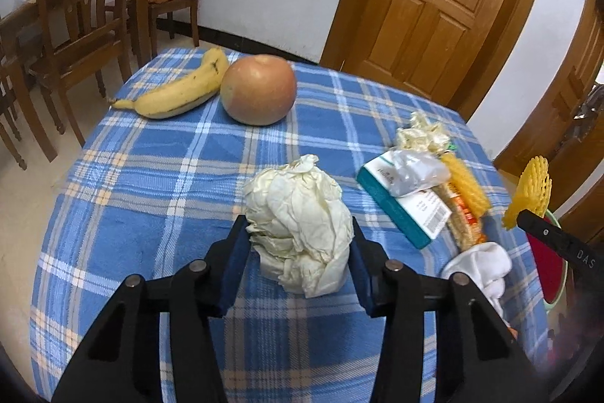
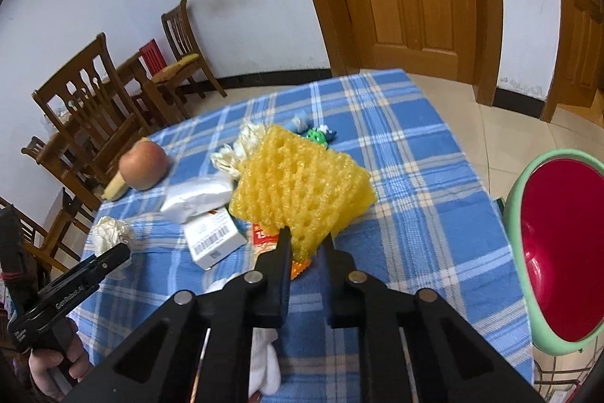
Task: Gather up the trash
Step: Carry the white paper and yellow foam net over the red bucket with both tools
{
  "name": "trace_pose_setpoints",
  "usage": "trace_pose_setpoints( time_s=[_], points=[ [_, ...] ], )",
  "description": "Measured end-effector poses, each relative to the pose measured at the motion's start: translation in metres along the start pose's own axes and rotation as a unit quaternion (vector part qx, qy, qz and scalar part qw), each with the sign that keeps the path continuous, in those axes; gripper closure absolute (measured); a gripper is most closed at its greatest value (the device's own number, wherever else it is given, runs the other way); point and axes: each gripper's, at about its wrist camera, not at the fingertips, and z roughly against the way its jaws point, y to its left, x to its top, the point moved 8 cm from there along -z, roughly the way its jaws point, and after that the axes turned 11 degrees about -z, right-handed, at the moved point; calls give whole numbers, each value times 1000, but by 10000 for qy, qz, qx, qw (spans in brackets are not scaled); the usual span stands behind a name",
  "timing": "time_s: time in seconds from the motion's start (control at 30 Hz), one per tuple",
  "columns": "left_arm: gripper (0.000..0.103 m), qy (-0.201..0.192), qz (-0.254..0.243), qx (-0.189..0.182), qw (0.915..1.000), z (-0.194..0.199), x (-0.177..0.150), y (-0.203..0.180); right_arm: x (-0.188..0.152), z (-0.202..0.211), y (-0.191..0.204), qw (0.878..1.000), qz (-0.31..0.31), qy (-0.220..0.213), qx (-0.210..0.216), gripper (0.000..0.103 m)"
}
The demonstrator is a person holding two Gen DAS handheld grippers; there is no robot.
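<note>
Blue plaid tablecloth (image 1: pixel 158 176). Left gripper (image 1: pixel 298 233): half-open jaws clamping crumpled paper ball (image 1: pixel 302 221). Right gripper (image 2: pixel 306 240): nearly closed, pinching yellow foam fruit net (image 2: pixel 298 187); red bin (image 2: pixel 562 252) rightward.

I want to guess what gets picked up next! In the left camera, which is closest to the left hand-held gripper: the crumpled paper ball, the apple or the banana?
1. Crumpled paper ball: between the left hand-held gripper's fingers.
2. Apple: farther back, middle of the table.
3. Banana: left of the apple, its far end reaching the back edge.

Crumpled cream paper ball (image 1: pixel 298 225) on the cloth; yellow foam net (image 2: pixel 302 191) lifted, tilted.
</note>
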Motion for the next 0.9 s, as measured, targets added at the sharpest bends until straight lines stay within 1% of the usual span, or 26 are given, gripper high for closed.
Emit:
trace_pose_setpoints(
  time_s=[0.2,0.33,0.67,0.9],
  points=[
    [54,-173,-27,-140,9997,16,5,-11,-3,23,-8,9997,-132,-162,90,89],
    [54,-243,-140,-269,9992,24,9,-27,-4,39,-13,9994,-134,-312,102,89],
    [54,-380,-491,-711,9955,40,19,-78,-9,72,-36,9978,-380,-545,50,89],
    [54,-421,-789,-990,9911,46,29,-120,-10,98,-61,9937,-781,-779,-177,89]
  ],
)
